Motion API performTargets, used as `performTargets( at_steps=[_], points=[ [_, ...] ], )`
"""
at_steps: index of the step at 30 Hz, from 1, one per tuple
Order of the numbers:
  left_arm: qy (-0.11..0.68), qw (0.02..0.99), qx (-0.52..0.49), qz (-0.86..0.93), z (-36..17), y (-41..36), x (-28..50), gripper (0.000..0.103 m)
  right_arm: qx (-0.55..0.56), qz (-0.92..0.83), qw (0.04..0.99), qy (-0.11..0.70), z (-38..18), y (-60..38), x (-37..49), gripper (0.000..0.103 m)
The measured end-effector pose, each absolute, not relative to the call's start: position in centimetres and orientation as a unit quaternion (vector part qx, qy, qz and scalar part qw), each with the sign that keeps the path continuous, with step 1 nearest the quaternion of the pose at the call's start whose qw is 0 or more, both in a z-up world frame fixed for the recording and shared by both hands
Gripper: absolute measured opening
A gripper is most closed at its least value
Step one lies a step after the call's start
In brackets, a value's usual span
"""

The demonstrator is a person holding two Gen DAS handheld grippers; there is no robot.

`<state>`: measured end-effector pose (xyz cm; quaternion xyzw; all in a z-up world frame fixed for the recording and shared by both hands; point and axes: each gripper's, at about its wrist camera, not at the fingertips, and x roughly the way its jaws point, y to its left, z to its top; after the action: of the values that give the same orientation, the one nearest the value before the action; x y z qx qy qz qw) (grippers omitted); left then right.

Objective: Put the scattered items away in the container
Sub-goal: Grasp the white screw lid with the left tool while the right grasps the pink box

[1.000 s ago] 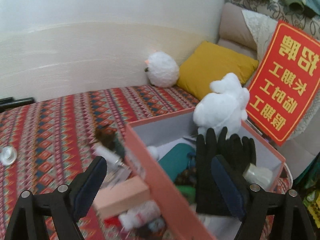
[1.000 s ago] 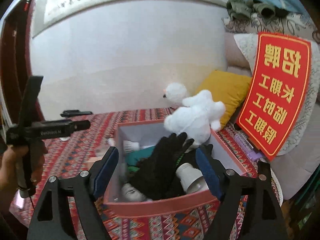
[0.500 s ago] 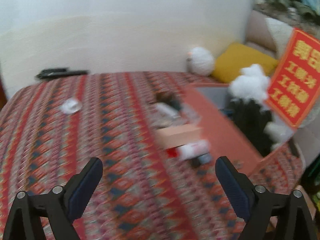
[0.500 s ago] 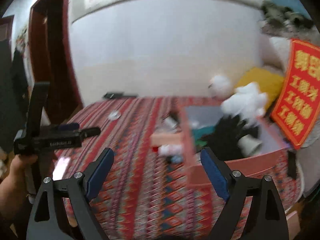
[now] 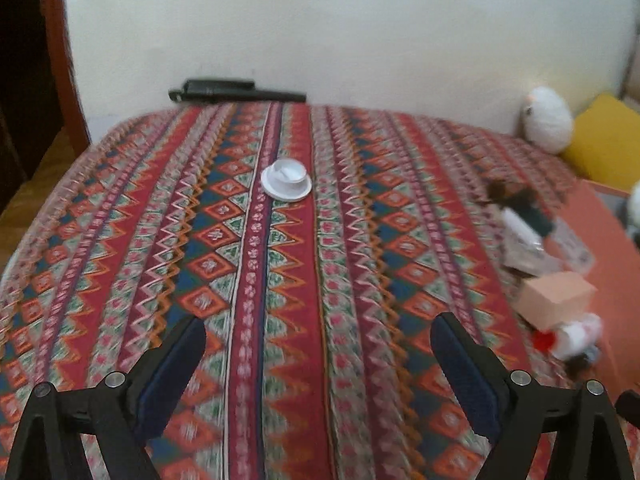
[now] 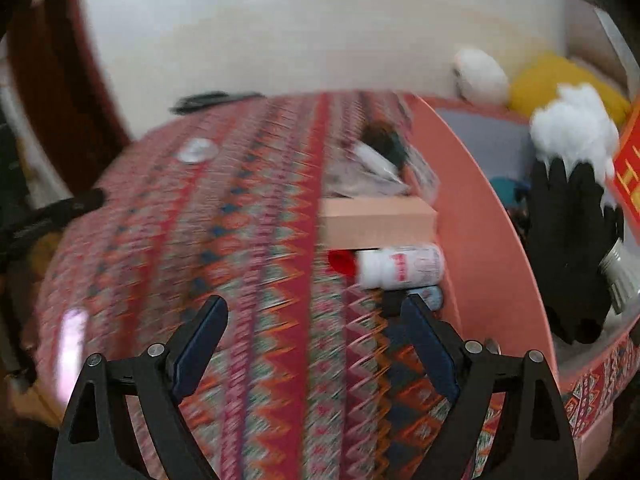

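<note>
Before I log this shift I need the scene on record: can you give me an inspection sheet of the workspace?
Surface: patterned red cloth, blurred by motion.
Job's things: white cap alone mid-cloth; tan box, red-capped bottle beside the pink container.
In container: black glove, white plush.
Clutter: black object by the wall.
Tongs: left tongs open, empty; right tongs open, empty.
Cables: nothing seen.
Surroundings: white wall, yellow cushion.

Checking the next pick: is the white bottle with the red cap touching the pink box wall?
Touching, it seems. In the right wrist view, the white bottle lies with its base end against the pink box wall, no gap visible, though the frame is blurred.
</note>
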<state>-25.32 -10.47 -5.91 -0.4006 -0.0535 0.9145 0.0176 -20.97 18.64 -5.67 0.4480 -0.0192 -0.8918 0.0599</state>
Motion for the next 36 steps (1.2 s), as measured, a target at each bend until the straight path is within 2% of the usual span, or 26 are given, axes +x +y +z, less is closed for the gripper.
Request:
performTargets(
  at_steps=[4, 6, 11, 19, 21, 22, 23, 24, 25, 26, 30, 31, 32, 33, 34, 35, 36],
  points=[
    [-0.064, 0.018, -0.431, 0.900, -9.2, -10.7, -31.5, 0.095, 0.470, -0.882, 0.011, -0.031, -8.3, 20.5, -26.2, 0.092],
    [-0.070, 0.015, -0.443, 0.894, -11.2, -10.9, -34.5, 0.094, 0.485, -0.874, 0.017, -0.027, -9.5, 20.1, -28.2, 0.092],
    [-0.074, 0.009, -0.465, 0.882, -14.7, -10.8, -41.2, 0.094, 0.479, -0.878, 0.021, 0.006, -11.7, 18.8, -31.9, 0.100],
    [-0.040, -0.005, -0.441, 0.897, -16.4, -10.3, -48.7, 0.096, 0.491, -0.864, 0.058, -0.089, -14.7, 19.9, -36.7, 0.102],
    [-0.033, -0.006, -0.434, 0.900, -16.6, -10.1, -49.3, 0.091, 0.487, -0.862, 0.076, -0.122, -14.8, 20.1, -37.5, 0.101],
    [-0.030, -0.009, -0.429, 0.903, -16.4, -10.1, -49.1, 0.074, 0.486, -0.859, 0.086, -0.135, -14.8, 20.1, -37.8, 0.084],
    [-0.027, -0.011, -0.424, 0.905, -16.3, -10.0, -48.8, 0.064, 0.488, -0.856, 0.100, -0.138, -14.6, 20.0, -38.0, 0.056],
    [-0.032, -0.003, -0.419, 0.907, -16.0, -10.2, -48.3, 0.064, 0.490, -0.853, 0.113, -0.141, -14.5, 19.8, -38.1, 0.039],
    [-0.030, 0.005, -0.418, 0.908, -15.9, -10.4, -47.9, 0.064, 0.491, -0.852, 0.119, -0.141, -14.3, 19.7, -38.0, 0.006],
    [-0.028, 0.013, -0.416, 0.909, -15.8, -10.5, -47.5, 0.064, 0.488, -0.852, 0.123, -0.141, -14.1, 19.6, -37.8, 0.000],
    [-0.002, 0.026, -0.409, 0.912, -15.0, -10.5, -45.1, 0.064, 0.472, -0.851, 0.162, -0.164, -12.5, 19.6, -36.6, 0.000],
    [0.005, 0.028, -0.407, 0.913, -14.8, -10.4, -44.4, 0.064, 0.471, -0.847, 0.167, -0.184, -12.3, 19.9, -36.4, 0.004],
    [0.007, 0.030, -0.406, 0.913, -14.4, -10.4, -43.9, 0.064, 0.468, -0.843, 0.164, -0.207, -12.3, 20.5, -36.1, 0.014],
    [0.005, 0.033, -0.403, 0.915, -14.0, -10.4, -43.3, 0.064, 0.464, -0.840, 0.152, -0.237, -12.2, 21.1, -36.1, 0.029],
    [0.003, 0.037, -0.399, 0.916, -13.6, -10.3, -42.7, 0.064, 0.453, -0.843, 0.132, -0.260, -12.1, 21.7, -36.0, 0.075],
    [0.002, 0.040, -0.396, 0.917, -13.2, -10.3, -42.1, 0.064, 0.441, -0.844, 0.111, -0.283, -12.0, 22.3, -35.9, 0.100],
    [0.003, 0.045, -0.392, 0.919, -12.9, -10.0, -41.4, 0.064, 0.431, -0.845, 0.093, -0.301, -11.8, 22.8, -36.0, 0.100]
  ],
)
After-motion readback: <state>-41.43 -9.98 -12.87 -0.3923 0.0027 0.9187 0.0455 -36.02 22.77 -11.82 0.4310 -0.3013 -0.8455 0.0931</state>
